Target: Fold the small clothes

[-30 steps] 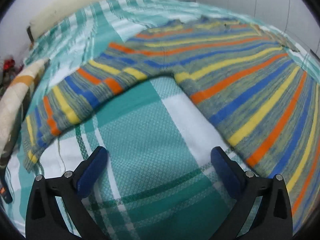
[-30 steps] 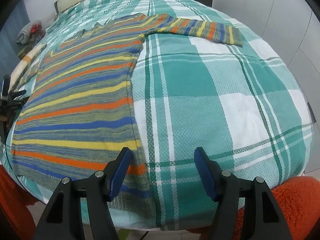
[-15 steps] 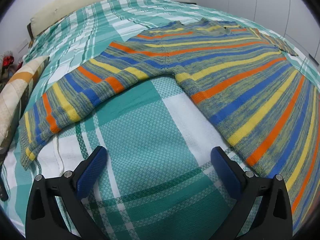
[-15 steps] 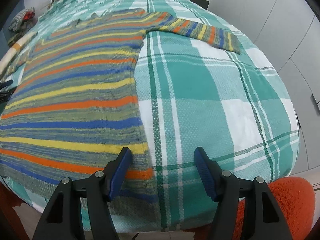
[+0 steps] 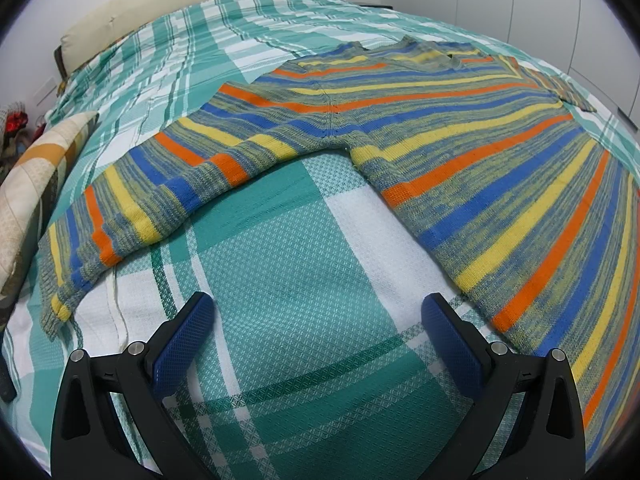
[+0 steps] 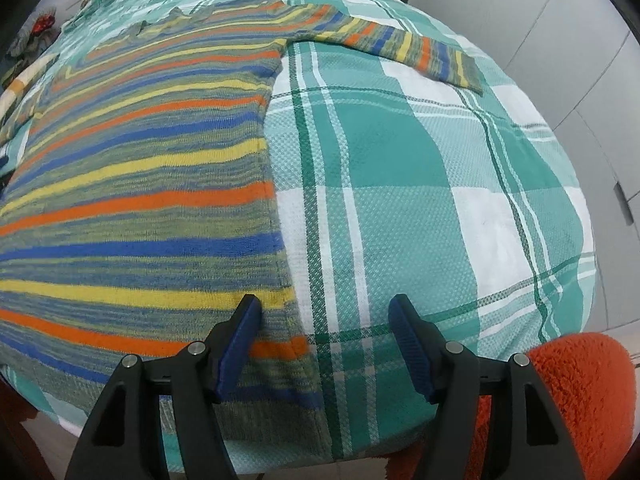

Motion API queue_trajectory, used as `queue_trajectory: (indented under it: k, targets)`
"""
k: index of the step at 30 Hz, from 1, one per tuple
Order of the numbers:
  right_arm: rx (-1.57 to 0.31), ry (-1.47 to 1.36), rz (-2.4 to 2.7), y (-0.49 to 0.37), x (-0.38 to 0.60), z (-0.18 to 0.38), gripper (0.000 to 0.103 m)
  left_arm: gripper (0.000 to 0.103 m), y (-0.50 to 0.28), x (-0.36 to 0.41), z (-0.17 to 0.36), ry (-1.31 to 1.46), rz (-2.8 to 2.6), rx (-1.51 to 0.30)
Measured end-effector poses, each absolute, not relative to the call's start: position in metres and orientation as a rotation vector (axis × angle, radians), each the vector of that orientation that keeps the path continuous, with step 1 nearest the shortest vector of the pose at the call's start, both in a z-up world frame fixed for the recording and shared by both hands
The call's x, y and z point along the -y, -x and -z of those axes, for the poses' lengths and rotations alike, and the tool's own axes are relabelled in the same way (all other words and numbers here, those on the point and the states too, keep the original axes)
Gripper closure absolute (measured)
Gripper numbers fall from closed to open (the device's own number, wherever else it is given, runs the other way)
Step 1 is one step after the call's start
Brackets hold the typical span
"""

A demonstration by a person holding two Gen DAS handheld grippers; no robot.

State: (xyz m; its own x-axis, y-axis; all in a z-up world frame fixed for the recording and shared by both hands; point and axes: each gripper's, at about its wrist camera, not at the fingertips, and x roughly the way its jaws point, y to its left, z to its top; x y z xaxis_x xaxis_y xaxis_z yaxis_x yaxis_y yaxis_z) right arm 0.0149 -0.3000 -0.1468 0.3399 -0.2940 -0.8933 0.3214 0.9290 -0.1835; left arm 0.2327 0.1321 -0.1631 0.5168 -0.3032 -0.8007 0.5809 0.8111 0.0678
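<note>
Both grippers (image 5: 318,334) (image 6: 325,330) spread, empty — above striped sweater (image 6: 132,200), plaid bedcover (image 5: 280,280).

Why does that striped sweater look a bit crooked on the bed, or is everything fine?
Nothing looks damaged or spilled. The striped sweater lies flat on the plaid bedspread, sleeves spread out. One sleeve bends downward rather than lying straight, and the sweater's hem reaches the bed's near edge.
</note>
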Motion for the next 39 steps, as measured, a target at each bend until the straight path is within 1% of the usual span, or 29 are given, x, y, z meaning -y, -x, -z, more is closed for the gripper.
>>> queue_trajectory:
  k: [3, 10, 27, 29, 31, 33, 36, 39]
  targets:
    - [-1.143, -0.055, 0.415, -0.012, 0.305, 0.146, 0.033, 0.000, -0.233, -0.132, 0.163, -0.350, 0.543, -0.879]
    - [-1.108, -0.056, 0.388, -0.005, 0.302, 0.143, 0.033, 0.000, -0.233, -0.132, 0.163, -0.350, 0.543, -0.879]
    - [-0.961, -0.037, 0.247, 0.020, 0.280, 0.116, 0.033, 0.000, -0.235, -0.133, 0.166, -0.352, 0.538, -0.870]
    - [-0.946, -0.029, 0.223, 0.022, 0.278, 0.114, 0.033, 0.000, -0.237, -0.134, 0.164, -0.338, 0.525, -0.893]
    - [-0.933, -0.026, 0.203, 0.024, 0.277, 0.111, 0.033, 0.001, -0.236, -0.140, 0.154, -0.268, 0.477, -0.950]
    - [-0.913, -0.026, 0.188, 0.029, 0.277, 0.108, 0.033, 0.001, -0.231, -0.157, 0.138, -0.143, 0.448, -0.959]
    - [-0.896, -0.024, 0.178, 0.035, 0.278, 0.105, 0.033, 0.001, -0.235, -0.201, 0.106, 0.114, 0.385, -0.872]
    - [-0.898, -0.016, 0.161, 0.036, 0.277, 0.107, 0.033, 0.001, -0.281, -0.244, 0.100, 0.280, 0.190, -0.861]
